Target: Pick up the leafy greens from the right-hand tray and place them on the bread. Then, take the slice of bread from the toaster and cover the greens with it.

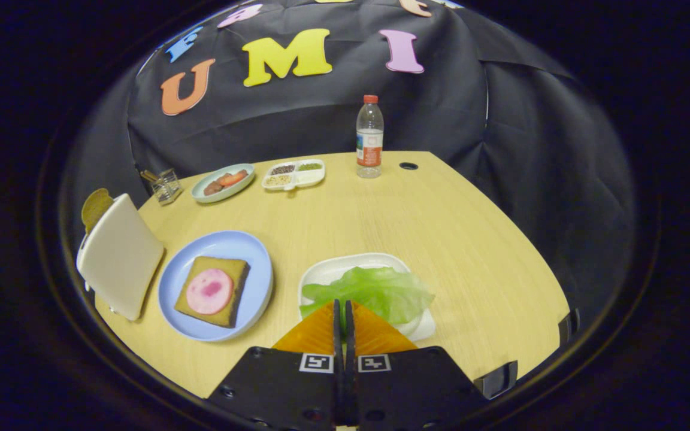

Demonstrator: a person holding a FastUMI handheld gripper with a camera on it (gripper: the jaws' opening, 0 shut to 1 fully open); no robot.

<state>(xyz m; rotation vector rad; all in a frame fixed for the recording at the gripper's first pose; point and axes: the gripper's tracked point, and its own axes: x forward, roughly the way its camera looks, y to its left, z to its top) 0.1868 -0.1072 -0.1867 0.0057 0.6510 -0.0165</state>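
A green lettuce leaf [375, 292] lies on a white tray [336, 268] just ahead of my fingers. My gripper [342, 303] is shut, its fingers pressed together with nothing seen between them, their tips over the leaf's near edge. To the left of the tray, a light blue plate [258, 254] holds a brown slice of bread [234, 269] topped with a round pink slice of meat [209, 291]. Further left stands a white toaster [120, 257], and a second slice of bread [96, 206] sticks up from its far side.
At the back of the wooden table [441, 239] stand a water bottle [369, 137], a divided white dish of seeds [294, 173], a green plate with food [223, 181] and a small clear holder [165, 184]. A cable hole [408, 166] lies near the bottle.
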